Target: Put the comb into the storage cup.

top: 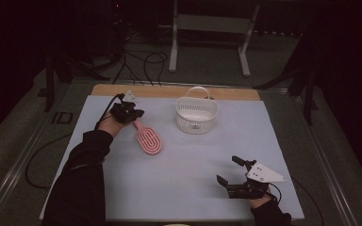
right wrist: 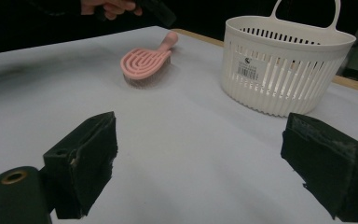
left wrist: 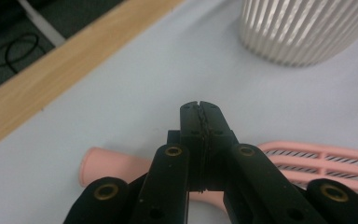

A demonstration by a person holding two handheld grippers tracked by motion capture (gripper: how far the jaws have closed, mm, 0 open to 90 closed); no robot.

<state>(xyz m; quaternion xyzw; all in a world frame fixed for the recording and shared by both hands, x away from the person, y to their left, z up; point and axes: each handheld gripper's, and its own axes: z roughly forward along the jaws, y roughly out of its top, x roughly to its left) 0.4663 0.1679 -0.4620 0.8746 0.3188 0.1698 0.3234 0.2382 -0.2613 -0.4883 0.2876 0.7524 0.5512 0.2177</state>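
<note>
A pink hairbrush [top: 149, 140] lies flat on the white sheet, its handle pointing toward the far left. My left gripper [top: 136, 114] hovers right over the handle end. In the left gripper view its jaws [left wrist: 200, 109] are shut pad against pad with nothing between them, and the pink handle [left wrist: 107, 165] passes underneath. A white slatted basket [top: 196, 114] with a hoop handle stands upright to the right of the brush. My right gripper [top: 227, 169] rests near the front right, open and empty; its own view looks across the sheet at the hairbrush [right wrist: 144, 63] and the basket [right wrist: 284, 65].
A white sheet [top: 184, 188] covers the table, with a wooden strip [top: 169, 90] showing along the far edge. Beyond it are dark floor, cables and a metal stand. Bare sheet stretches between the brush and my right gripper.
</note>
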